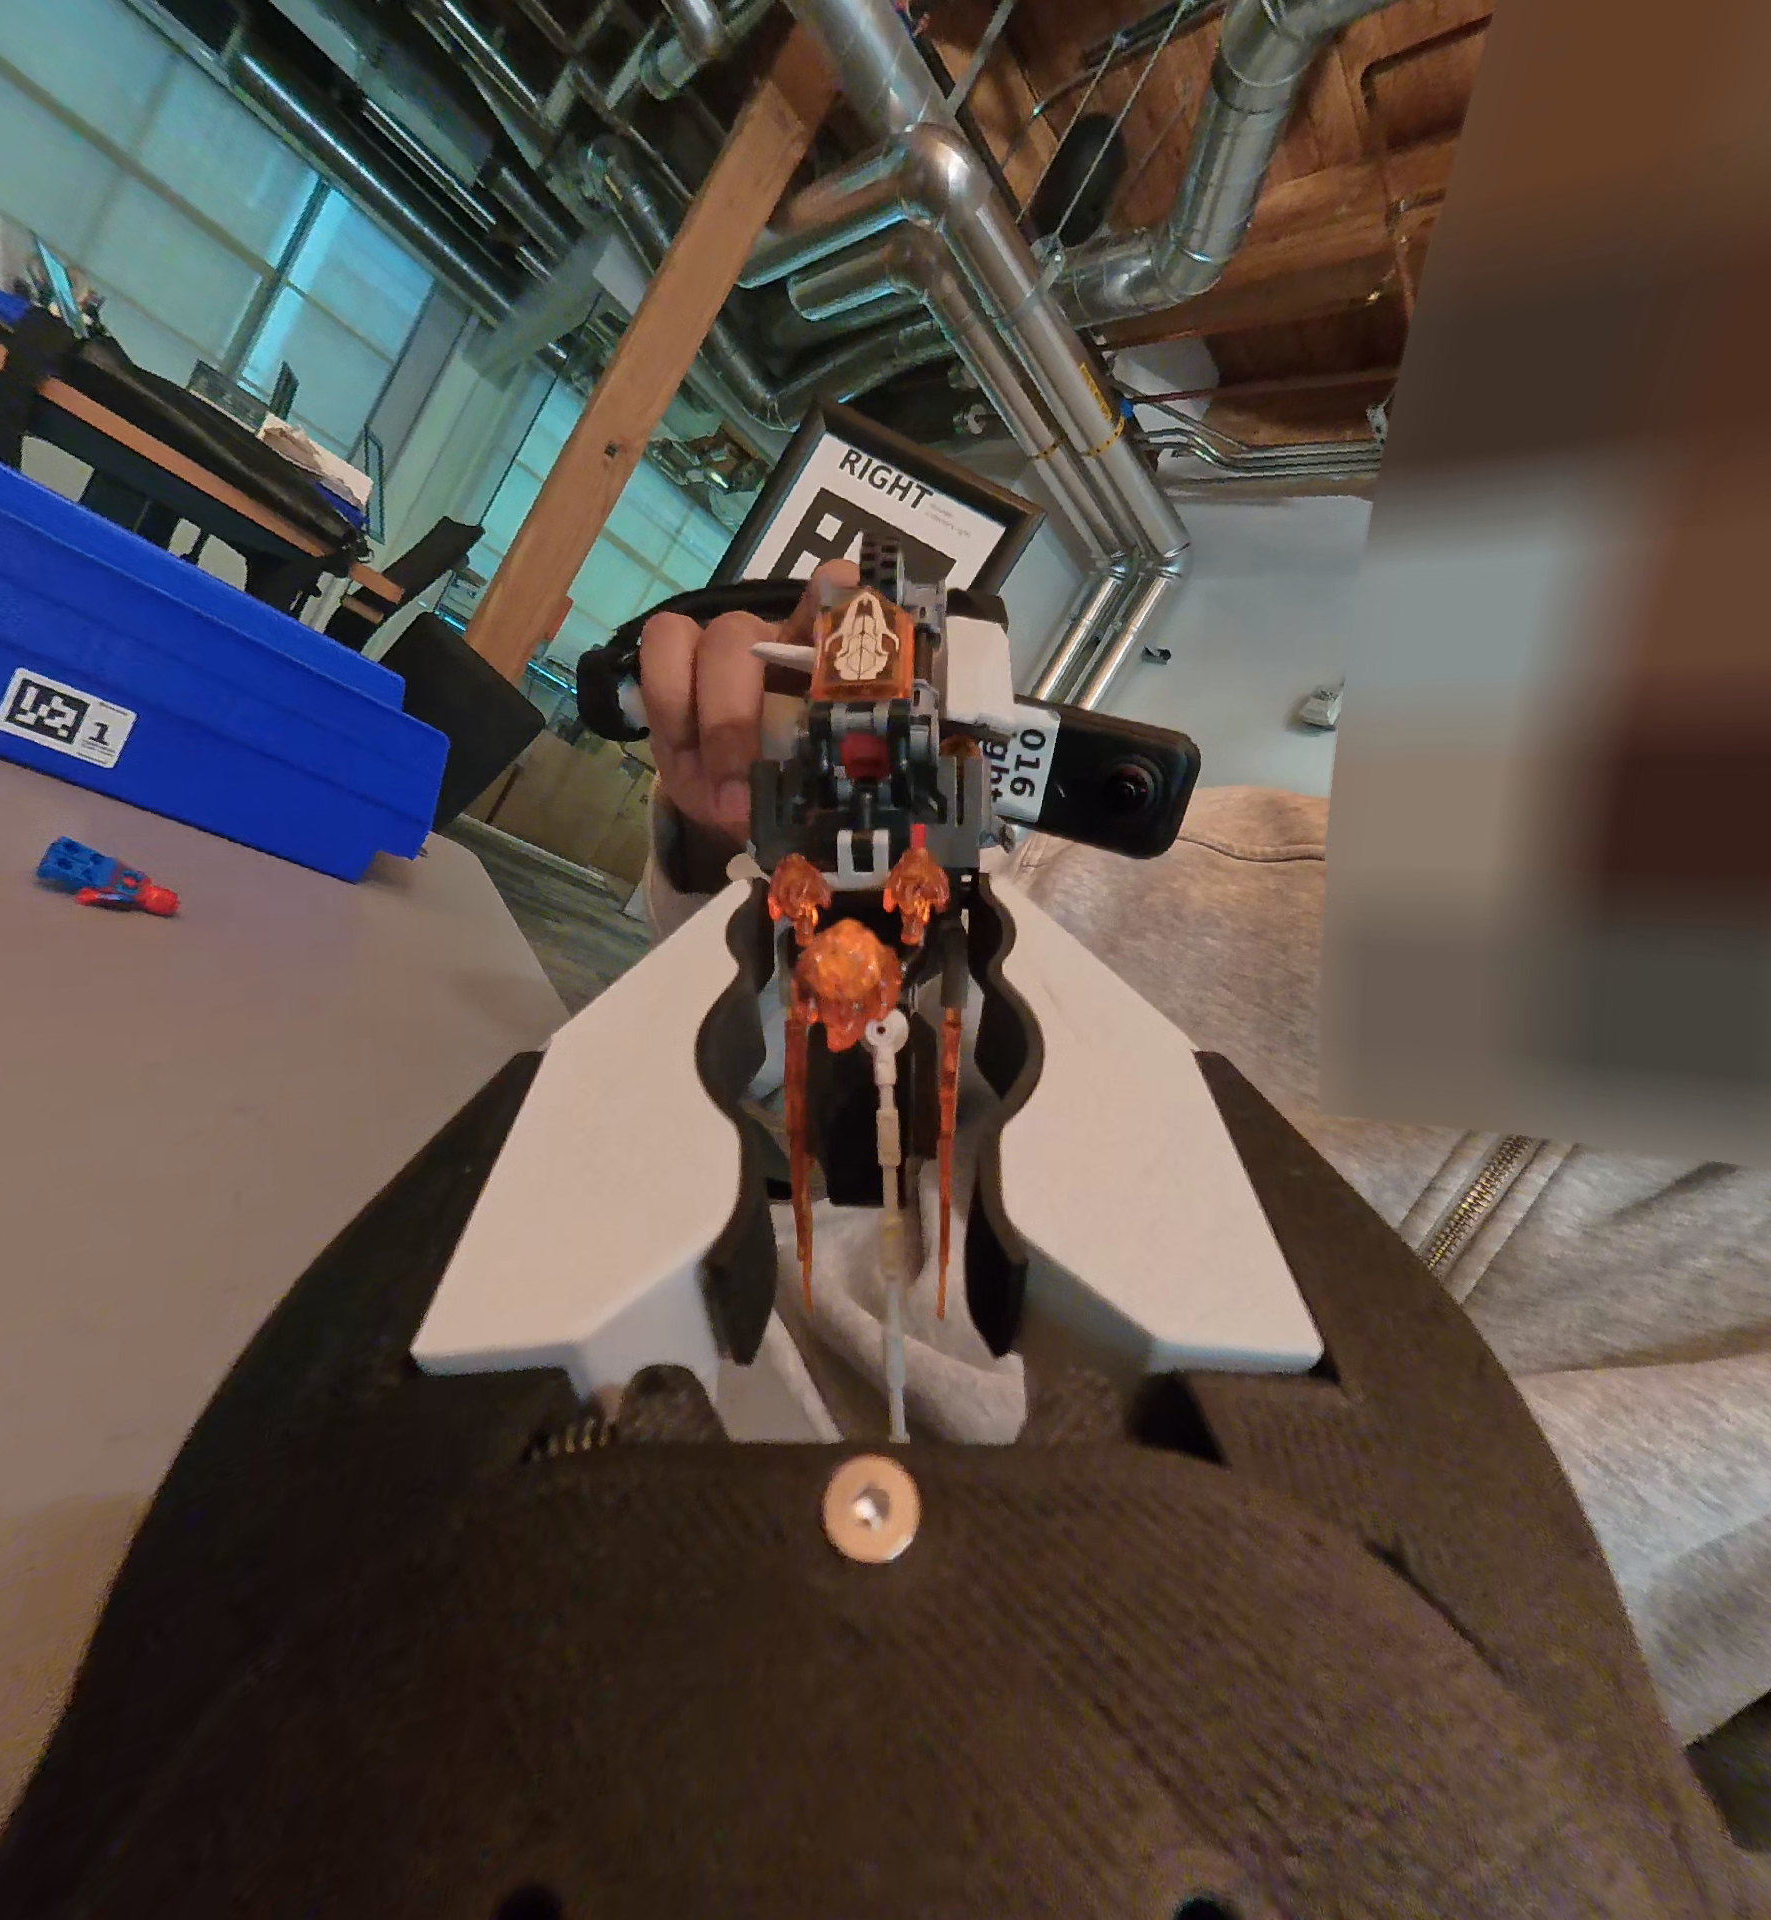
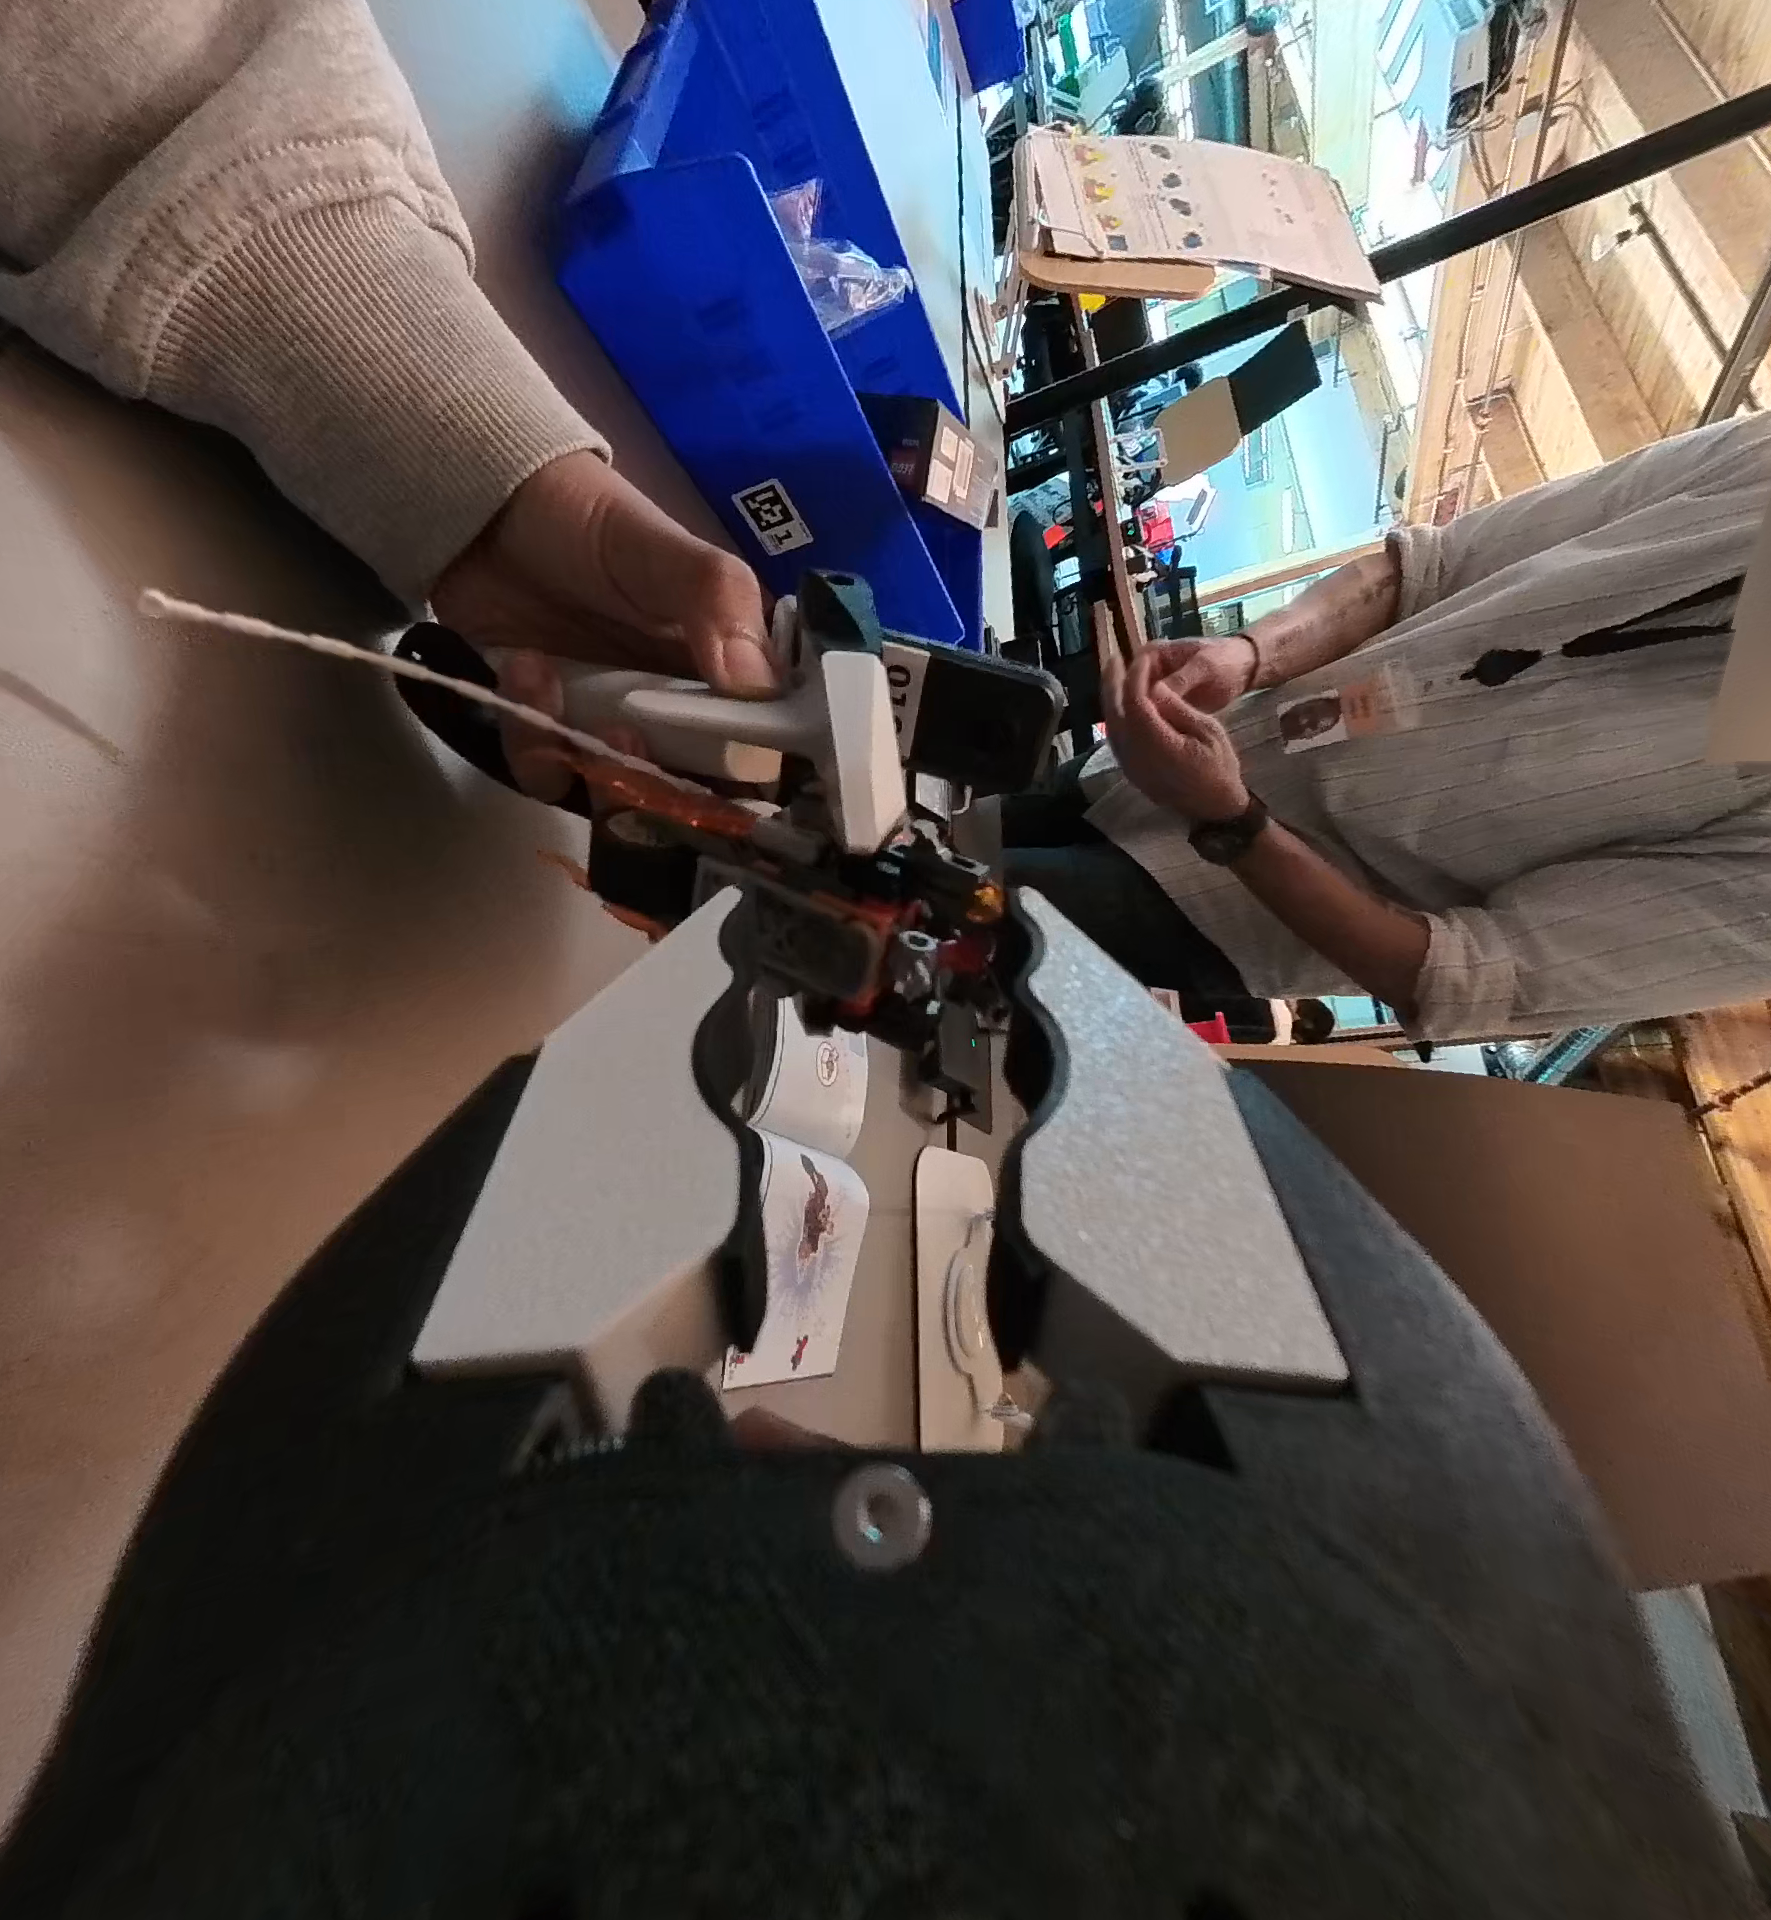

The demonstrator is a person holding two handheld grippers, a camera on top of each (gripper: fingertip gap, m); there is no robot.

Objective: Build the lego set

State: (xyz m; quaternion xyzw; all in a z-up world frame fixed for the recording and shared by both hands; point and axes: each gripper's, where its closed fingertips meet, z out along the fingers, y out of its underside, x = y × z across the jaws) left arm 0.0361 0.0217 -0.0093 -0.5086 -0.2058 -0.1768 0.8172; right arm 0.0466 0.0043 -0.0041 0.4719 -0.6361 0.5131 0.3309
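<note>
A black and grey lego model [image 1: 865,769] with clear orange flame pieces [image 1: 845,982] and a long white whip piece [image 1: 893,1195] is held in the air. My left gripper [image 1: 865,904] is shut on its lower part, with the flames hanging between the fingers. In the right wrist view my right gripper [image 2: 870,925] is shut on the same model [image 2: 860,956] at its black and red end. The left gripper [image 2: 860,821] meets the model from above there, held by a hand [image 2: 600,582]. The right gripper [image 1: 974,665] shows behind the model in the left wrist view.
A blue bin [image 1: 133,644] stands on the grey table [image 1: 185,1091], with a small blue and red minifigure [image 1: 107,878] in front. In the right wrist view an open instruction booklet [image 2: 808,1226] lies below, blue bins [image 2: 756,312] behind, another person's arm [image 2: 1380,862] at right. Left and right tips are no more than a few centimetres apart.
</note>
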